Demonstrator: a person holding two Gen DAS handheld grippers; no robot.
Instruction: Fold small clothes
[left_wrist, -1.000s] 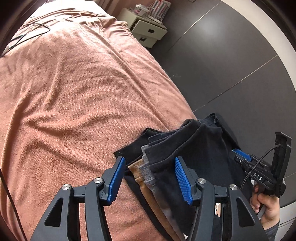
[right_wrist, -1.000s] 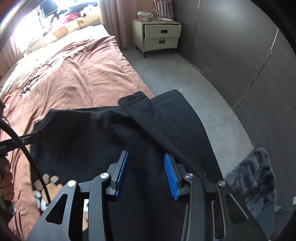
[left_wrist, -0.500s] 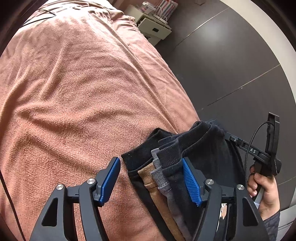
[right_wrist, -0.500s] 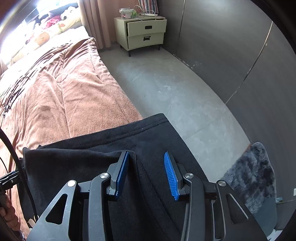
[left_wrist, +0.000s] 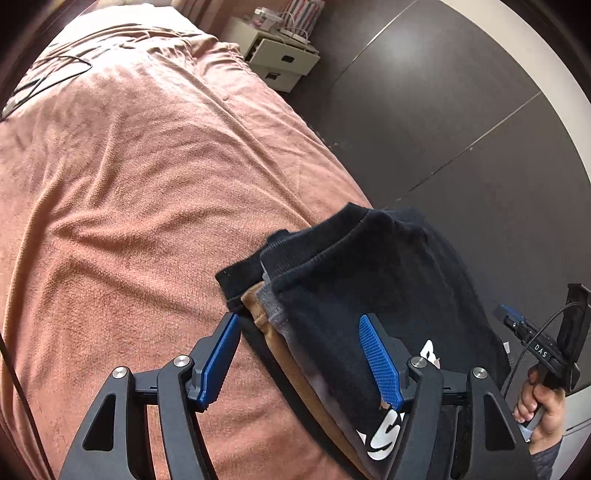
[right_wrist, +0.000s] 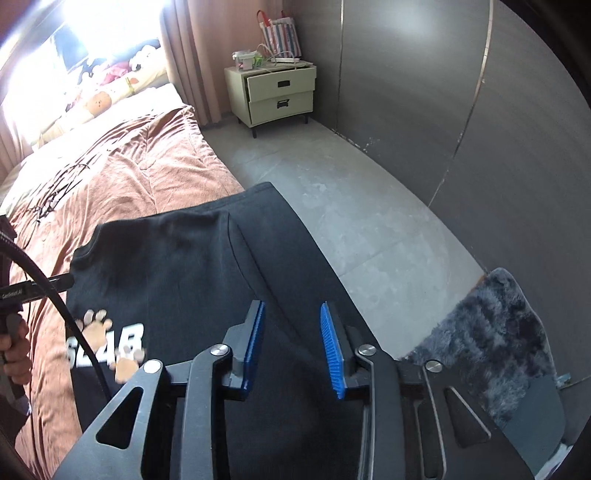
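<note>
The left gripper (left_wrist: 303, 354) hung with its blue pads spread wide and nothing between them, above the near edge of a stack of folded clothes (left_wrist: 280, 306) on the pinkish-brown bedspread (left_wrist: 129, 192). The black T-shirt (left_wrist: 373, 280) lay on top of that stack at the bed's edge; half a second before, only dark ribbed hems had shown there, whereas now its white printed lettering (left_wrist: 428, 350) was exposed. In the right wrist view the right gripper (right_wrist: 291, 343) likewise stood released, both pads apart over the black T-shirt (right_wrist: 207, 273), which had earlier filled only the lower frame and now spread flatter, print (right_wrist: 110, 347) visible. Beyond it stood the pale nightstand (right_wrist: 277, 96), the grey floor and a dark shaggy rug (right_wrist: 491, 332).
</note>
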